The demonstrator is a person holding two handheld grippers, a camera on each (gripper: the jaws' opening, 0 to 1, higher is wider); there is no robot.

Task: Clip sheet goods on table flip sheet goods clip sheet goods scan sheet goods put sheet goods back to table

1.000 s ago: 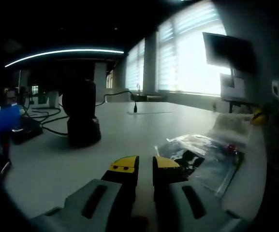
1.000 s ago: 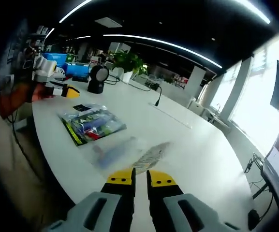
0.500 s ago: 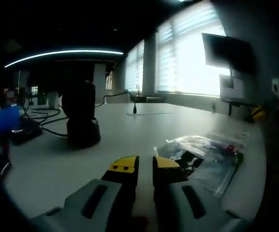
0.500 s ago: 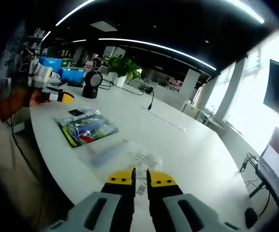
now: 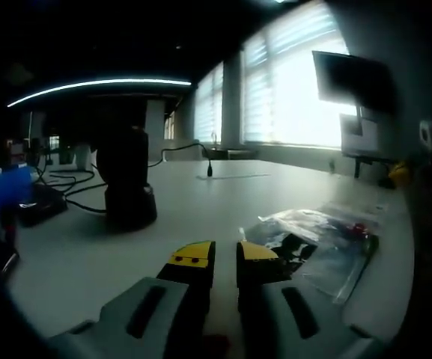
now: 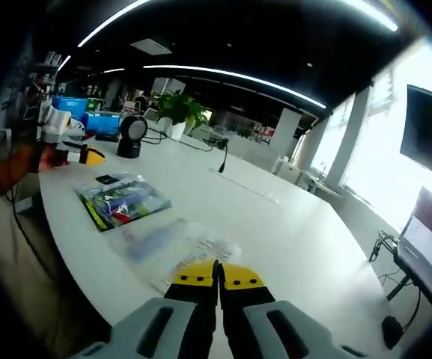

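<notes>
A clear flat packet (image 6: pixel 163 245) with a white label lies on the white table (image 6: pixel 290 224) right in front of my right gripper (image 6: pixel 217 274). The jaws are shut, tips together over the packet's near edge, seemingly pinching it. A second, colourful packet (image 6: pixel 122 202) lies further left; in the left gripper view that colourful packet (image 5: pixel 313 241) sits just right of my left gripper (image 5: pixel 225 258). The left jaws stand a narrow gap apart with nothing between them. The clear packet (image 5: pixel 354 213) lies behind it, next to the right gripper's yellow tip (image 5: pixel 399 173).
A black round-headed device on a stand (image 5: pixel 126 183) stands on the table with cables (image 5: pixel 66 179) beside it. The same device (image 6: pixel 132 131) is far left in the right gripper view, near blue boxes (image 6: pixel 88 112) and a plant (image 6: pixel 180 111). A monitor (image 5: pixel 350 78) hangs at the right.
My right gripper's jaws have closed from a narrow gap to touching, over the clear packet's edge. The packet, blurred and raised a second ago, now lies flat. The left gripper has stayed put.
</notes>
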